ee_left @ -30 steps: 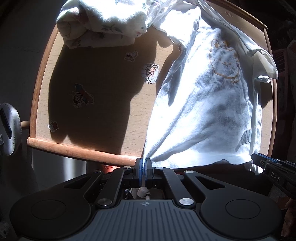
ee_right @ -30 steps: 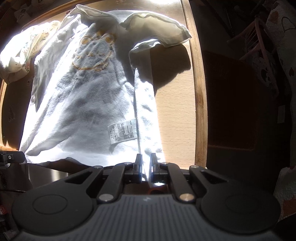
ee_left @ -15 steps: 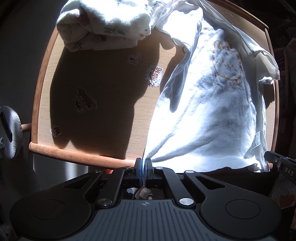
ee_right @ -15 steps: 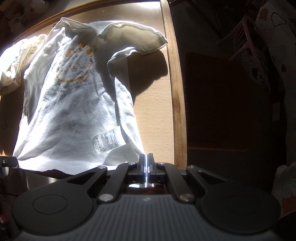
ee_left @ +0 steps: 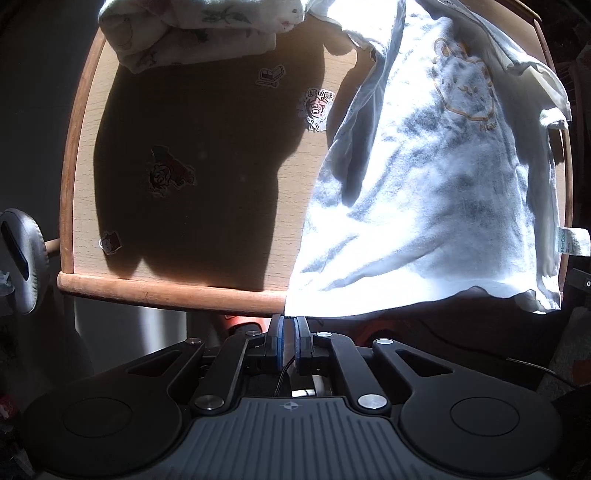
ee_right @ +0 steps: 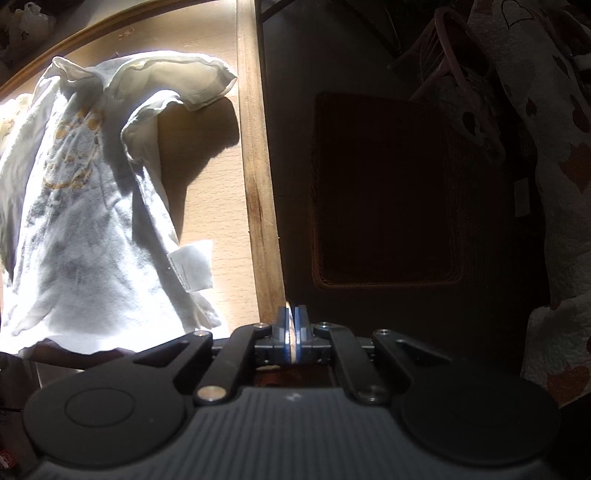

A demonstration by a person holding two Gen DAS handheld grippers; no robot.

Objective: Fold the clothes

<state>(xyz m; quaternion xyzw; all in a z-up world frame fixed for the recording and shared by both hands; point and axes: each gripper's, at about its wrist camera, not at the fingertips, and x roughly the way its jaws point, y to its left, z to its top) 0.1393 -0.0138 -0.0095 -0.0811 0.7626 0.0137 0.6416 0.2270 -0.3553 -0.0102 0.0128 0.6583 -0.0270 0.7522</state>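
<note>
A white T-shirt (ee_left: 436,192) with a gold print lies spread on the wooden table (ee_left: 207,229), its hem hanging over the near edge. The jaws of my left gripper (ee_left: 289,321) are opening; a dark gap shows between the blue pads. The shirt's lower left corner ends just at the fingertips and is not pressed. My right gripper (ee_right: 291,314) is shut beside the table's right rim (ee_right: 258,206), apart from the shirt (ee_right: 85,236). The shirt's lower right corner lies free to its left. A white care label (ee_right: 192,266) sticks out sideways.
A floral garment (ee_left: 192,33) is bunched at the table's far left. Stickers (ee_left: 168,175) dot the shaded wood. A dark woven basket (ee_right: 384,192) stands right of the table, a heart-print quilt (ee_right: 554,155) beyond it. A grey round object (ee_left: 18,258) sits past the left rim.
My left gripper's jaws went from shut on the hem corner to slightly parted. The right gripper closed, then slid right off the shirt. The care label flipped outward.
</note>
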